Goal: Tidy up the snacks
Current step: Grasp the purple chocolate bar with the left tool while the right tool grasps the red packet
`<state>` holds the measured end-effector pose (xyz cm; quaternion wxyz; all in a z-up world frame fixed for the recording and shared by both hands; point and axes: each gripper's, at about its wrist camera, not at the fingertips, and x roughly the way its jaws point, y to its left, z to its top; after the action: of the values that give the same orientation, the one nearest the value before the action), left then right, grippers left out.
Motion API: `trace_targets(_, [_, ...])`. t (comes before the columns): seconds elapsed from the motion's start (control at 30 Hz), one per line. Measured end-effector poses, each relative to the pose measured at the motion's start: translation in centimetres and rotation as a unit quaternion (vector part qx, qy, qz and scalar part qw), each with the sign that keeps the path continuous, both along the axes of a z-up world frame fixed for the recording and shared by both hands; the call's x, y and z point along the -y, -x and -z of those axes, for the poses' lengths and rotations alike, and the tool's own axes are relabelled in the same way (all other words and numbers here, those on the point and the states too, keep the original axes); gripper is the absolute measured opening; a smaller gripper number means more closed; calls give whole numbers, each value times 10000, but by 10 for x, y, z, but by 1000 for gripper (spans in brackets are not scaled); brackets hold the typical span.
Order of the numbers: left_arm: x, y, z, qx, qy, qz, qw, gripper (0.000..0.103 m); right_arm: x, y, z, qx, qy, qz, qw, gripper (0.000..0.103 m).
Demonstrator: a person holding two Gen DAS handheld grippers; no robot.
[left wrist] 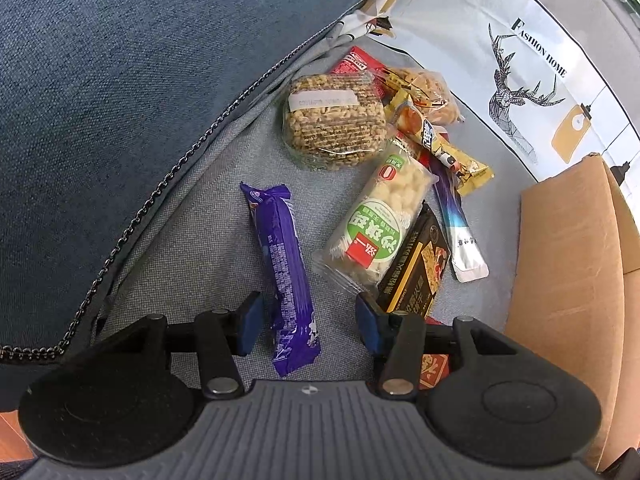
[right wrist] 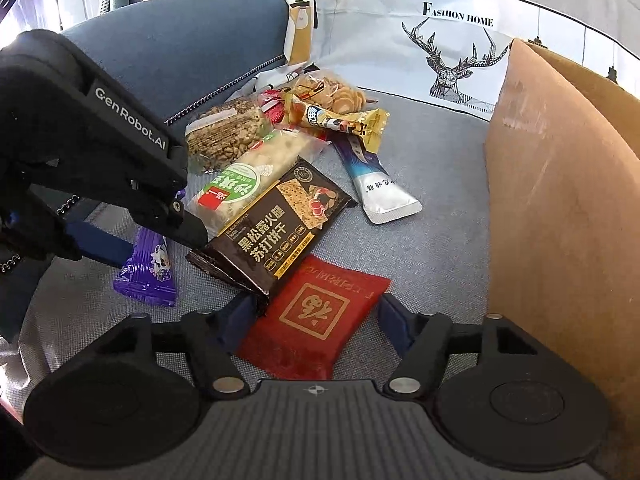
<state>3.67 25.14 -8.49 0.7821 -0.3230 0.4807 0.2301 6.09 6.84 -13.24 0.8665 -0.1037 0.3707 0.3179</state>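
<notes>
Two grippers, both spread: left gripper straddles purple bar; right gripper straddles red packet, barely visible in left view. Box beside.

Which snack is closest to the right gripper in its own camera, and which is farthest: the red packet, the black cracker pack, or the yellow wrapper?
1. Red packet: lies between the open fingers of the right gripper.
2. Black cracker pack: just beyond, up and left.
3. Yellow wrapper: farthest, back in the pile.
</notes>
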Motion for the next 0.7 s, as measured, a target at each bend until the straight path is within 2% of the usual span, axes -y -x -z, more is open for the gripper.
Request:
trace_targets(0.2, [0,0,0,-6,3,-1,10000,55,-2,1,0,38,11,-19,10000,65])
trace_targets(0.23, [0,0,0,14,-89,53,9999,54,-1,2,0,42,9,-26,10000,65])
trace_targets(0.27, [1,0,0,12,-90,59,9999,53,-1,2,0,45,4,-40,10000,62])
trace_targets(0.3, [1,0,1,9,-93,70,9999,51,-1,2,0,53,-4,-57,10000,58])
trace_targets(0.37, [2,-1,2,-6,-112,101,9999,32,-2,4,-1,81,-8,-97,9999,51])
trace_targets(0.43, [3,-1,3,-30,-143,130,9998,22,-2,5,-2,78,-37,-135,9999,44])
trace_targets(0.57, [6,-1,1,59,-210,189,9996,18,0,5,-4,42,-102,-165,9998,40])
trace_targets(0.7, [6,2,-6,209,-322,152,9991,17,6,9,-10,99,-226,-144,9996,29])
